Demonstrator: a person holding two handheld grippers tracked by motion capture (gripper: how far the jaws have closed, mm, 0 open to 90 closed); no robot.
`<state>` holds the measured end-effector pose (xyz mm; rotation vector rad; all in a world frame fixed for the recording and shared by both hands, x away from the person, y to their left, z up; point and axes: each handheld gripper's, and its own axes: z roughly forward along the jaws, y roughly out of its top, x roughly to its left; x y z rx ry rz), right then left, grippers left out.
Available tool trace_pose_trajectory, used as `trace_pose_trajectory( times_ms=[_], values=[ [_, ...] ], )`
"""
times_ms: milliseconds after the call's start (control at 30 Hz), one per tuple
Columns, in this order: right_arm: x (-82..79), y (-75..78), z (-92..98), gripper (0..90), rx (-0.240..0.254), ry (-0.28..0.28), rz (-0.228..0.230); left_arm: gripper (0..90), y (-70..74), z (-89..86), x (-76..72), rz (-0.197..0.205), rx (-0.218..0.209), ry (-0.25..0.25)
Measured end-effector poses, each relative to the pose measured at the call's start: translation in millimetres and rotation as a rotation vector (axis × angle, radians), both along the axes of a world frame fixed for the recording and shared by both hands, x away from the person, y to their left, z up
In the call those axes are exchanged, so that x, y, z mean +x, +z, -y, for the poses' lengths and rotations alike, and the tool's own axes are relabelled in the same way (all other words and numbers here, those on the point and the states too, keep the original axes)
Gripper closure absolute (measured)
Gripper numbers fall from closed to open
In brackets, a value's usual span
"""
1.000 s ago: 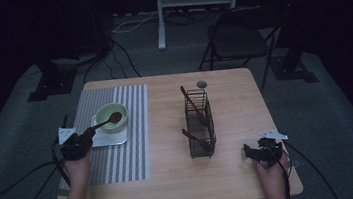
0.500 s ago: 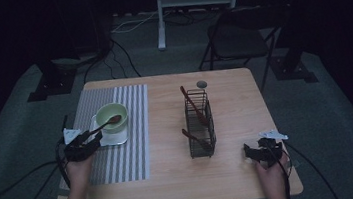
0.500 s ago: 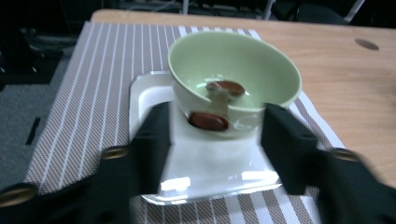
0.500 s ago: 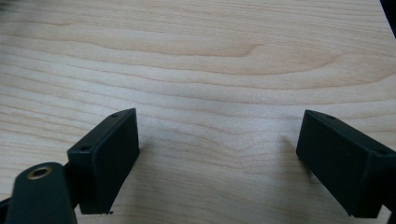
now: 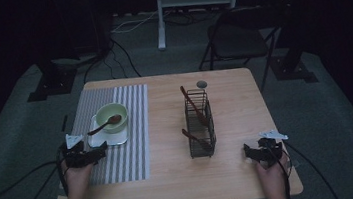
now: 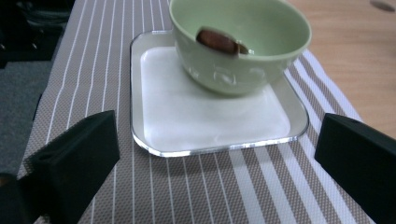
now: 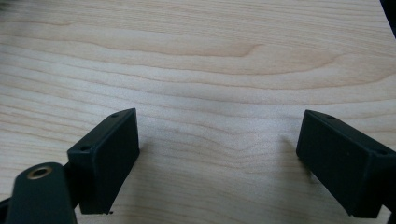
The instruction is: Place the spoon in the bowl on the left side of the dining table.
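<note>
Fingers [image 6: 74,158] apart, empty: left gripper [image 5: 86,155] withdrawn from green bowl [image 5: 112,117] toward placemat's [image 5: 133,134] near-left edge; spoon [image 5: 103,125] released. Right gripper [image 5: 261,151] spread, idle.

Spoon [image 5: 103,124] in bowl [image 5: 112,118] on tray [image 5: 108,137] on mat [image 5: 118,156]; rack [image 5: 200,123] right.

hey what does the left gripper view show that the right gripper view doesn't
Left gripper view: a green bowl with a brown spoon in it, standing on a white tray that lies on a striped mat.
Right gripper view: bare wood grain of the table between its jaws.
Both: a pair of black jaws standing wide apart with nothing between them, and some of the wooden tabletop.
</note>
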<state>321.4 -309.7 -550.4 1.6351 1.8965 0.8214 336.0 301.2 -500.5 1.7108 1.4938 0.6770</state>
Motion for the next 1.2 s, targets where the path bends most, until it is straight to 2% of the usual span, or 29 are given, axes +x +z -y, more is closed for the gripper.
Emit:
trace_pose_trajectory(
  times_ms=[100, 233, 300, 367, 400, 667, 767, 967, 1100, 1200],
  values=[
    [0.0, 0.1, 0.0, 12.4, 0.000, 0.000, -0.001, 0.0, -2.6, -0.7, -5.9, 0.004, 0.022, -0.008],
    [0.0, 0.1, -0.1, 12.4, 0.000, 0.000, -0.001, 0.0, -6.6, 0.9, -16.4, 0.032, 0.034, -0.035],
    [0.0, 0.1, -0.1, 12.4, 0.001, -0.001, -0.001, 0.1, -7.7, 1.4, -20.4, 0.028, 0.028, -0.038],
    [-0.1, 0.1, -0.2, 12.4, 0.001, -0.001, -0.001, 0.0, -8.7, 2.5, -25.3, 0.028, 0.041, -0.047],
    [0.0, 0.1, -0.1, 12.4, 0.000, -0.001, -0.001, 0.0, -9.1, 2.9, -28.6, 0.025, 0.051, -0.045],
    [-0.1, 0.1, -0.1, 12.4, 0.000, -0.001, -0.001, 0.1, -12.1, -2.9, -48.9, 0.049, 0.052, -0.031],
    [-0.1, 0.1, -0.2, 12.4, 0.001, -0.001, -0.001, 0.1, -14.4, -5.2, -56.3, 0.044, 0.061, -0.032],
    [-0.1, 0.1, -0.2, 12.5, 0.001, -0.001, -0.001, 0.1, -16.0, -10.6, -70.9, 0.040, 0.053, -0.037],
    [-0.1, 0.1, -0.2, 12.5, 0.000, -0.001, -0.001, 0.1, -18.7, -13.6, -82.2, 0.011, 0.064, -0.045],
    [-0.1, 0.1, -0.2, 12.5, 0.000, -0.001, -0.001, 0.1, -21.3, -16.6, -93.4, 0.011, 0.039, -0.031]
  ],
)
